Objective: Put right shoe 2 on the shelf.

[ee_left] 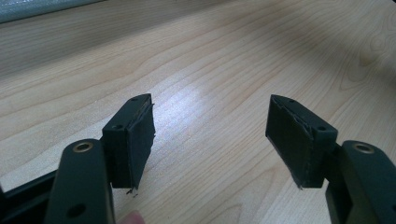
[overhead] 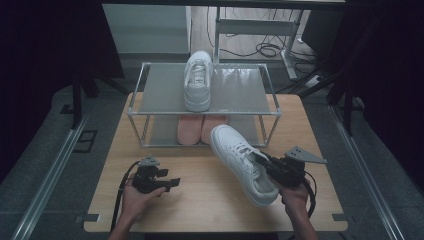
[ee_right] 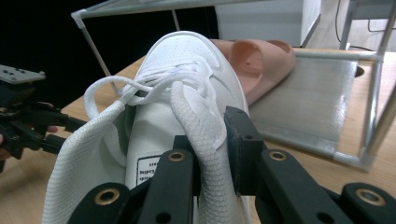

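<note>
Right gripper [overhead: 264, 162] clamps a white sneaker [overhead: 240, 162] near the rack [overhead: 205, 112]; left gripper [overhead: 172, 182] rests released.

White sneaker [overhead: 242, 162] up front, plain white all over, white laces, with a small white label printed in black inside the tongue. Its twin, the second white sneaker [overhead: 197, 80], matches it on the silver-grey rack [overhead: 235, 92], pale metal frame, grey mesh shelves. Below, a pair of peach-pink slides [overhead: 201, 127]. The bench [overhead: 200, 200] is light wood with wavy grain. Both grippers are matte black: left gripper [ee_left: 210, 135], right gripper [ee_right: 212, 154], brass-coloured rivets on the arms.
</note>
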A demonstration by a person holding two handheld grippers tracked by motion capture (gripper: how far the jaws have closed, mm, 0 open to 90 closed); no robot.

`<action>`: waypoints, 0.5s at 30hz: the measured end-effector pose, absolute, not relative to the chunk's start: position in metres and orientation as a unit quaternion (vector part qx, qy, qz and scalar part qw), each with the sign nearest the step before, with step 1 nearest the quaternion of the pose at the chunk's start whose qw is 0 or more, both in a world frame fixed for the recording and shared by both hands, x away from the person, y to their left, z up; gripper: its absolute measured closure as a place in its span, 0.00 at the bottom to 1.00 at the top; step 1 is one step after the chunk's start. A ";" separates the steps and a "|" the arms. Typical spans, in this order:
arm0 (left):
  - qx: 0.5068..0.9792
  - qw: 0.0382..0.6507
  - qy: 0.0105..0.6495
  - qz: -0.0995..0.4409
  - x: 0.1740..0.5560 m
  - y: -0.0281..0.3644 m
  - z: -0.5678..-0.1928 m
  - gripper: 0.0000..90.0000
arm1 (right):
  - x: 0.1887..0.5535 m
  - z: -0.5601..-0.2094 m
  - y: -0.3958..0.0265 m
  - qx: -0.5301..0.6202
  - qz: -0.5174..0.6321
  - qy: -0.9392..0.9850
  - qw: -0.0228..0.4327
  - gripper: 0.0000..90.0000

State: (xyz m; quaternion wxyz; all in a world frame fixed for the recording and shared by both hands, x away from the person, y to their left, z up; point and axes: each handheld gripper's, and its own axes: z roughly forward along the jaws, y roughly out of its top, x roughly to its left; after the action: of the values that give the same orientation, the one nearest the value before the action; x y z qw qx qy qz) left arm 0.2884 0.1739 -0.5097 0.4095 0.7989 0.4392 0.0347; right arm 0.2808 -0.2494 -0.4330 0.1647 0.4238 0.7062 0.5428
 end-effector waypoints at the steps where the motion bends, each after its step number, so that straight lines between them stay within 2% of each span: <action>1: 0.799 0.409 0.439 0.035 0.288 0.174 -0.510 0.37 | 0.281 -0.432 -0.248 0.422 0.544 0.706 0.165 0.89; 15: 0.800 0.408 0.438 0.036 0.289 0.175 -0.511 0.37 | 0.273 -0.398 -0.238 0.387 0.585 0.694 0.162 0.89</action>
State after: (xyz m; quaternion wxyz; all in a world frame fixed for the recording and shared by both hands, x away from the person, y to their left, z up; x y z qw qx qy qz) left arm 0.2893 0.1749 -0.5105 0.4082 0.8002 0.4379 0.0358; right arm 0.2732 -0.2384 -0.3981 0.1620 0.3866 0.6941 0.5852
